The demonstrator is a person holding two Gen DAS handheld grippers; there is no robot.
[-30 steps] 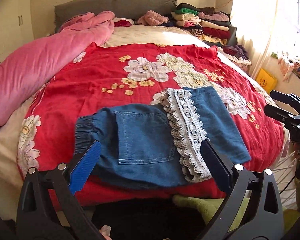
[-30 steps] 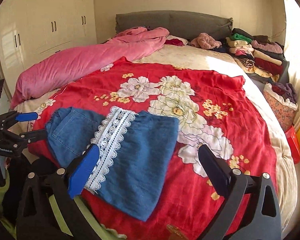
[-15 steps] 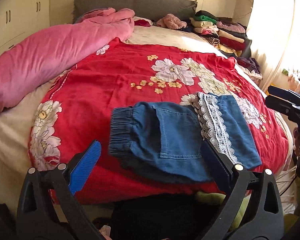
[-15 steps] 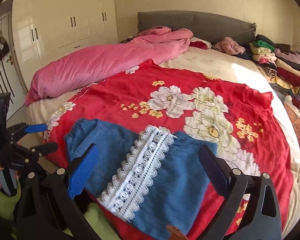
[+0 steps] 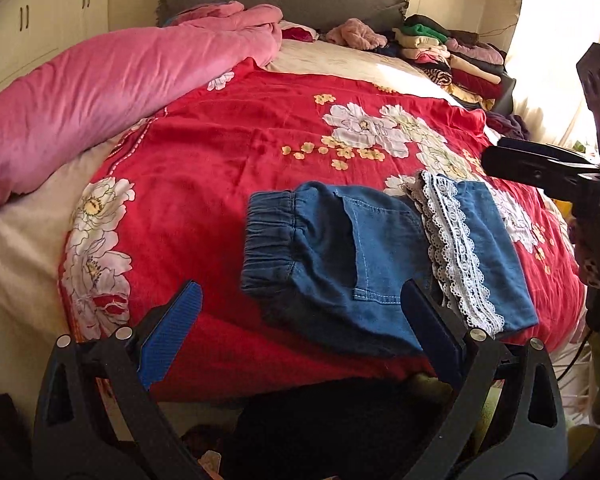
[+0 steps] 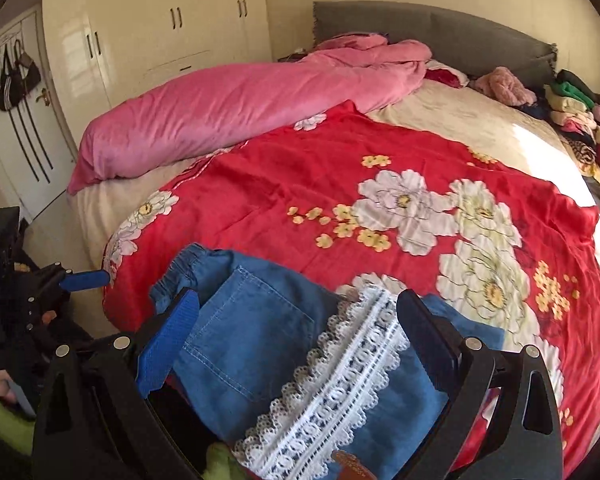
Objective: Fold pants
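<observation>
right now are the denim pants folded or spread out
Folded: the denim pants lie as a compact block, lace hem doubled over beside the back pocket.

The pants are matt blue denim with white openwork lace trim, lying on a smooth red floral cloth bedspread.

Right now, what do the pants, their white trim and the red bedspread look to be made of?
Pants: likely soft denim, matte blue, with contrast stitching round the pocket and a gathered elastic waistband.
White trim: looks like cotton lace, openwork with scalloped edges.
Red bedspread: thin woven cloth, perhaps cotton, printed with flowers, slightly sheeny, fine wrinkles. The fibre cannot be told for sure.
</observation>
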